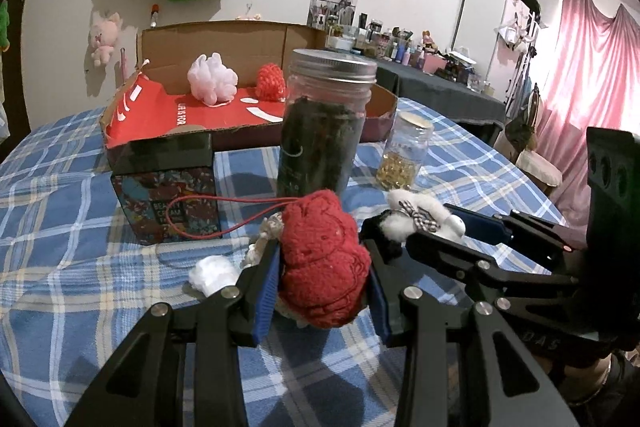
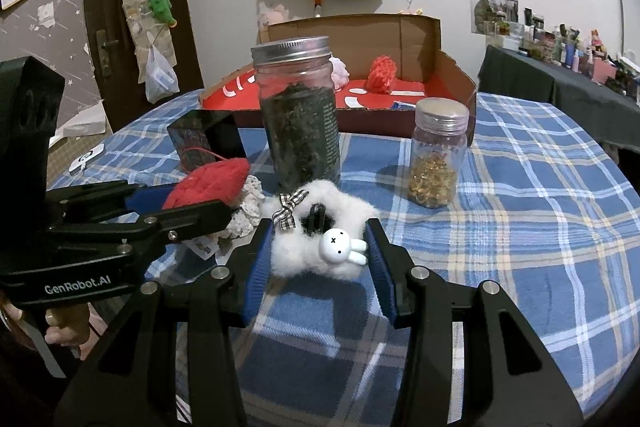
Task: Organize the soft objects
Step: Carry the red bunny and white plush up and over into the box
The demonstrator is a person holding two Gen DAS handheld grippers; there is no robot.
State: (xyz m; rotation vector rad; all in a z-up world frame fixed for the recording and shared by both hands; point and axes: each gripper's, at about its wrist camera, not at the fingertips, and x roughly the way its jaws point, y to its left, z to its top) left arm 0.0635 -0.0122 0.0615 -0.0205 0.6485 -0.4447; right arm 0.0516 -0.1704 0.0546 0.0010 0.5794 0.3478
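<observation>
Gripping a red knitted plush toy (image 1: pixel 324 259) at lower centre, the left claw (image 1: pixel 322 291) mirrors the right claw (image 2: pixel 320 263), clamped on a fluffy white plush toy (image 2: pixel 316 239)

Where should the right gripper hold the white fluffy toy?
Across the fluffy body, from the near side, as the right gripper now straddles it with fingers on its two flanks. Avoid the hard rabbit charm and checked bow; the wool compresses evenly.
</observation>
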